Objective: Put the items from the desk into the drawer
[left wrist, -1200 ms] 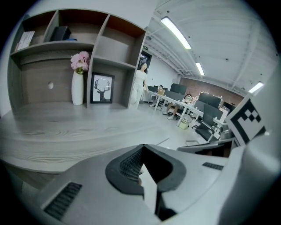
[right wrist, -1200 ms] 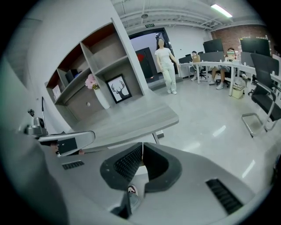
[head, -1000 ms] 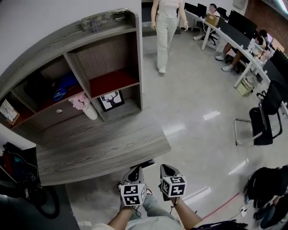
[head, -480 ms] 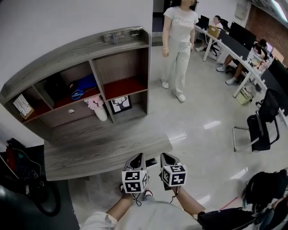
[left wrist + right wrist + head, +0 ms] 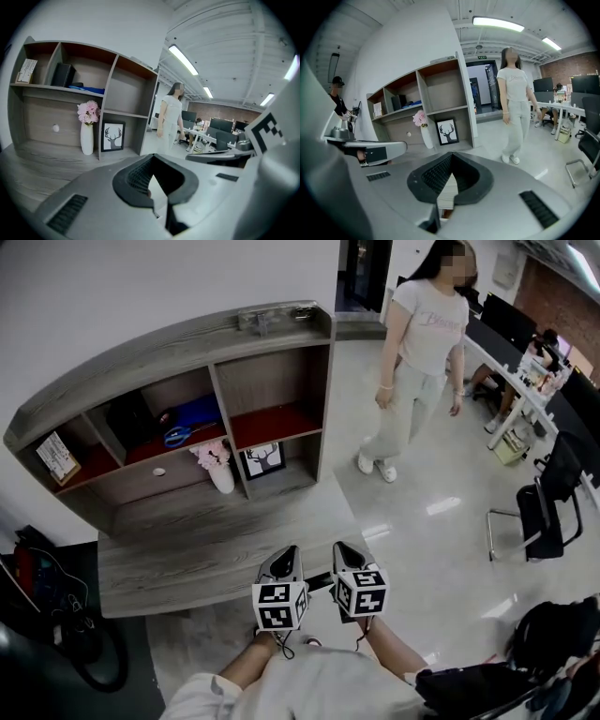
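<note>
The grey wooden desk (image 5: 187, 554) carries a shelf unit with a drawer (image 5: 141, 482) that is shut; its round knob (image 5: 159, 472) faces me. On the desk stand a white vase of pink flowers (image 5: 220, 470) and a framed deer picture (image 5: 262, 460). My left gripper (image 5: 285, 561) and right gripper (image 5: 340, 554) hover side by side over the desk's front right edge, both shut with nothing between the jaws. The left gripper view shows the vase (image 5: 86, 136) and picture (image 5: 113, 137) far ahead. From the right gripper view the vase (image 5: 424, 131) and picture (image 5: 447, 131) appear equally distant.
Blue items and scissors (image 5: 183, 432), a black box (image 5: 131, 418) and a small card (image 5: 58, 457) sit on the upper shelves. A person (image 5: 417, 362) stands on the floor right of the shelf. Office chairs (image 5: 548, 493) and desks fill the right side; cables and bags (image 5: 37, 606) lie left.
Both grippers have risen and moved toward the desk's front edge, still shut. The person has walked closer, along the right of the shelf unit.
</note>
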Motion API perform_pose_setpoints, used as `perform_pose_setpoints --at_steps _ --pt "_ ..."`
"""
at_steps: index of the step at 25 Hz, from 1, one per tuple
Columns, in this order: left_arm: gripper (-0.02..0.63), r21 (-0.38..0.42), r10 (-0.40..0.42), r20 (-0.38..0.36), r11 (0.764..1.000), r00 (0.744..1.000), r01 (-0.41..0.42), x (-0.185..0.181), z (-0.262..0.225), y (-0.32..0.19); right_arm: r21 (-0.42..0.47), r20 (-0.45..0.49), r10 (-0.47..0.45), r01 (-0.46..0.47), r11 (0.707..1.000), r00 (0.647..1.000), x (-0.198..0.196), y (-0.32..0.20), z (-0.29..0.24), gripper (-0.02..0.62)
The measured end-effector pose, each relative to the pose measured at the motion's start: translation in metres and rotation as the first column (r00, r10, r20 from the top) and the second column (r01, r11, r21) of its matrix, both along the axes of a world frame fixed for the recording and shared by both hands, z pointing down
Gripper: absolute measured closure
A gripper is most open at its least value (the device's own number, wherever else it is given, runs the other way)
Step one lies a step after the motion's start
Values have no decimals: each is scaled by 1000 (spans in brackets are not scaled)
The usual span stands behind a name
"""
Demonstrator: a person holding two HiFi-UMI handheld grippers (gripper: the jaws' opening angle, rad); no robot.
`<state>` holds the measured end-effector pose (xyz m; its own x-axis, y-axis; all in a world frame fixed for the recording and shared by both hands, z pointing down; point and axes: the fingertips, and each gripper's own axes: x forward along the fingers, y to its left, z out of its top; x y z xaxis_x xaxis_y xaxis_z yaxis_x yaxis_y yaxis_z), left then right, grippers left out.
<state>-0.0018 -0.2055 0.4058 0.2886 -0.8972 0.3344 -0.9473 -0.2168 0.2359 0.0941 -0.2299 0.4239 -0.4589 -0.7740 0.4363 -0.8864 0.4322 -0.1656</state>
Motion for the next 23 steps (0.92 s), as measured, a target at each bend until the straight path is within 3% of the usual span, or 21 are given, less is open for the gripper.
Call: perform_pose_setpoints --at_steps 23 --pt "607 11 48 -24 999 999 -48 -3 -4 -27 16 -33 35 -34 999 999 -7 -16 -4 597"
